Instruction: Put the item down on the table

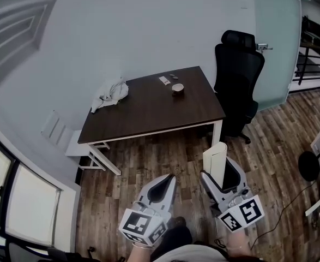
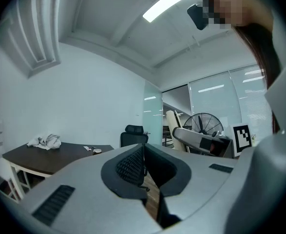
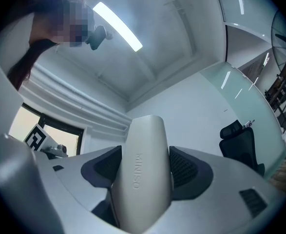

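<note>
The item, a pale rounded case (image 1: 215, 158), is held in the right claw (image 1: 221, 171), whose jaws are spread wide and pressed against its two sides, as is shown plainly in the right gripper view. The case is carried upright along the jaws, so that its long axis runs out from the claw and its free end is pointed toward the counter (image 1: 149, 113). The counter is not yet reached: it lies ahead of the claw and well apart from it, with a stretch of wooden floor (image 1: 165, 152) between them. The case is seen just short of the counter's near right corner, so that corner and the near edge are judged the closest bare landing place. The left claw (image 1: 164, 185) is held beside the right one with its jaws closed together and nothing between them; it is set a little farther from that corner, and no part in the placing is expected of it. A crumpled cloth (image 1: 109, 93) is lying at the far left corner and a small cup (image 1: 177, 88) near the far edge, both well away from the near right corner. A black chair (image 1: 237, 81) stands just beside the right edge, so an approach over the near edge would be judged the clearer one. The case would need to be tipped down onto its long side, or stood on end, once over the top.
</note>
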`<state>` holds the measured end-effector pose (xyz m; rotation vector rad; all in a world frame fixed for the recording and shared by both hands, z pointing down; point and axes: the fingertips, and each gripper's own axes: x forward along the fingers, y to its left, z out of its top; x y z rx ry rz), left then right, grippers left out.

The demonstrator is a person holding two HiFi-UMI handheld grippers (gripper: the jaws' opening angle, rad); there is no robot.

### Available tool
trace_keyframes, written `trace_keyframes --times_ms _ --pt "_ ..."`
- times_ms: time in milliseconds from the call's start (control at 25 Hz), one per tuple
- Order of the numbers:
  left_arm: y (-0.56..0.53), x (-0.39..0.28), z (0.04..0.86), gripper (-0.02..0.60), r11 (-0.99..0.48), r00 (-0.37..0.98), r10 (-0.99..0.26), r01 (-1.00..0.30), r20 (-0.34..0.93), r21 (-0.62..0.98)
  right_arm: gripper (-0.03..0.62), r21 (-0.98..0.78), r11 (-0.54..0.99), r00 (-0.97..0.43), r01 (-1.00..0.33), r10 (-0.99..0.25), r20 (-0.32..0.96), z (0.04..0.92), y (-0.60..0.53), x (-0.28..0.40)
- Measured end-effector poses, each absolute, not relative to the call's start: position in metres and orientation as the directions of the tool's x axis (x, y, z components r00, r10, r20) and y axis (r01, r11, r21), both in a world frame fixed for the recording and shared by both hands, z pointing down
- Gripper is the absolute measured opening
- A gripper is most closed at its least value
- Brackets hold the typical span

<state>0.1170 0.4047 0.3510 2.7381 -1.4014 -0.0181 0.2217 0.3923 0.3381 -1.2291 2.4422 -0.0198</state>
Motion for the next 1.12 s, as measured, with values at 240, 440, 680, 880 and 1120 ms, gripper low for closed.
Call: trace_keyframes --times_ms 240,440,680,880,1120 --pt "0.359 0.098 0.355 0.023 -0.595 0.597 -0.802 -0.801 0.021 0.067 0.310 -0.197 0.589 -0.515 -0.783 -0.793 -0.326 0.344 0.342 0.206" --pt "0.316 0.074 0.353 0.023 -0.588 0.590 -0.807 -0.805 0.008 0.077 0.310 -0.185 0.602 -0.530 -0.777 -0.784 -0.324 0.342 0.301 0.180" --pt "0.271 0.042 0.344 0.023 -0.595 0.597 -0.802 -0.799 -0.005 0.080 0.310 -0.167 0.612 -0.549 -0.773 -0.778 -0.305 0.334 0.257 0.144" --pt "0.244 0.015 0.346 0.023 -0.601 0.603 -0.797 -0.795 0.005 0.082 0.310 -0.162 0.605 -0.546 -0.780 -0.783 -0.298 0.329 0.226 0.122" --pt "0.211 -0.010 0.343 0.023 -0.614 0.616 -0.788 -0.784 -0.007 0.085 0.310 -0.156 0.599 -0.544 -0.785 -0.789 -0.286 0.325 0.196 0.095"
